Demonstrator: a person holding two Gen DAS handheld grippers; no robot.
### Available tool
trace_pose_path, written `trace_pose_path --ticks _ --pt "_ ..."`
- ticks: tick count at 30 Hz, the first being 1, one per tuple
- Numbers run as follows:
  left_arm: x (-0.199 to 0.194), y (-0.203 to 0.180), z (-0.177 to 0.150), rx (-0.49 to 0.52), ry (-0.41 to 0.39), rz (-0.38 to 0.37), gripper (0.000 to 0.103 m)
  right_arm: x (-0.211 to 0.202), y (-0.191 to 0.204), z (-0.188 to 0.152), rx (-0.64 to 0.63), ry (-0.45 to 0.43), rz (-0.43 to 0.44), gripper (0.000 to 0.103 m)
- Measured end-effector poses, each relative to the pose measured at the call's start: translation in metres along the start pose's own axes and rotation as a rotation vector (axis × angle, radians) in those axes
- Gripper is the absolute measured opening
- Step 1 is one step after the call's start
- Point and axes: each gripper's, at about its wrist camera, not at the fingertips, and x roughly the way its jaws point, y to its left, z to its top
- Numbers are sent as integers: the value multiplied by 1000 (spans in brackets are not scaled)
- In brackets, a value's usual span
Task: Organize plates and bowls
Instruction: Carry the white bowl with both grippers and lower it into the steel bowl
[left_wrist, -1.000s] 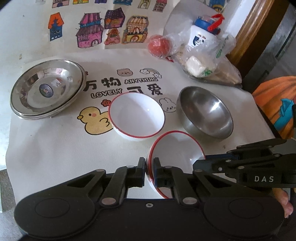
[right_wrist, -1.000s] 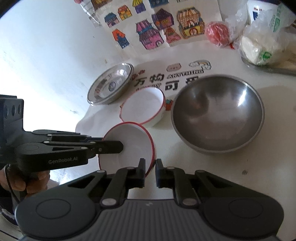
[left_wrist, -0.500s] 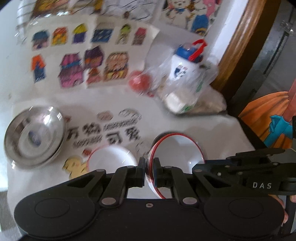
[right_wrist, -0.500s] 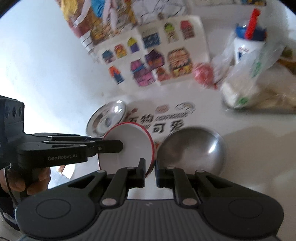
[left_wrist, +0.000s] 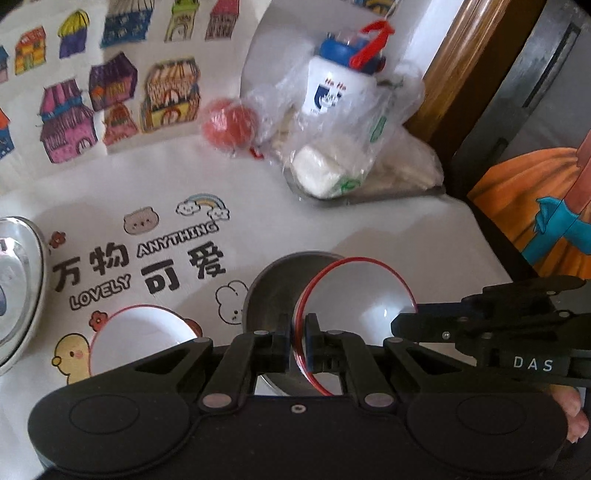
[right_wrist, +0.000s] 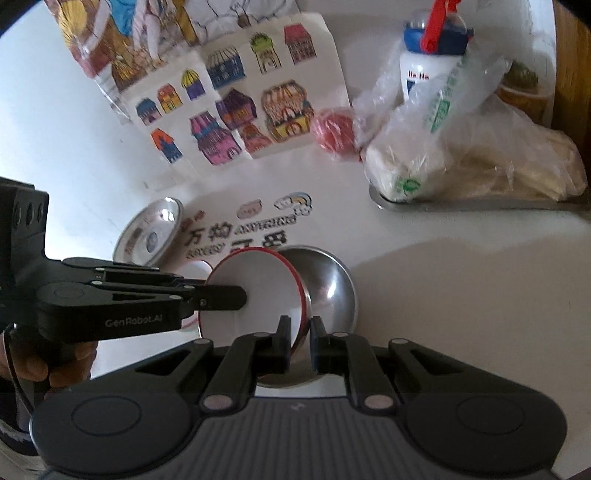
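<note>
Carrying: both grippers hold one red-rimmed white bowl (left_wrist: 354, 295) in the air over the steel bowl (left_wrist: 269, 291), each on an opposite edge.
Steel plates (left_wrist: 18, 295): far left on the mat, stacked, well apart from the lift.
Second white bowl (left_wrist: 140, 343): sits on the mat by the duck print, left of the steel bowl, upright.
Left gripper (left_wrist: 298, 341): pads pinched narrow on the held bowl's left rim; rim runs between the fingers.
Held bowl: tipped up on edge, mouth facing the left cam, red rim reads as a near-full ring. No real long axis (round); its center line lies closer to level than upright.
Steel bowl: on the table right under and behind the held bowl, mouth up, nothing in it as far as visible.
Right gripper (right_wrist: 298, 338): also clamped narrow, on the rim's opposite side.
Step (my read): nesting the white bowl into the steel one, mid-transfer, not yet seated.
Next move needs: level the bowl so its mouth faces up, center it over the steel bowl, lower w/ both sides even, then let go.
Far right: plastic bag w/ a bottle (left_wrist: 332, 88) and a red ball (left_wrist: 229, 123), back of table, not in the way.
</note>
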Motion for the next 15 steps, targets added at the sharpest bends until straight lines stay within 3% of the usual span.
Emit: trace_pose_path --ticks 15 --pt "37 3 7 18 106 32 7 28 -6 8 -46 90 -45 12"
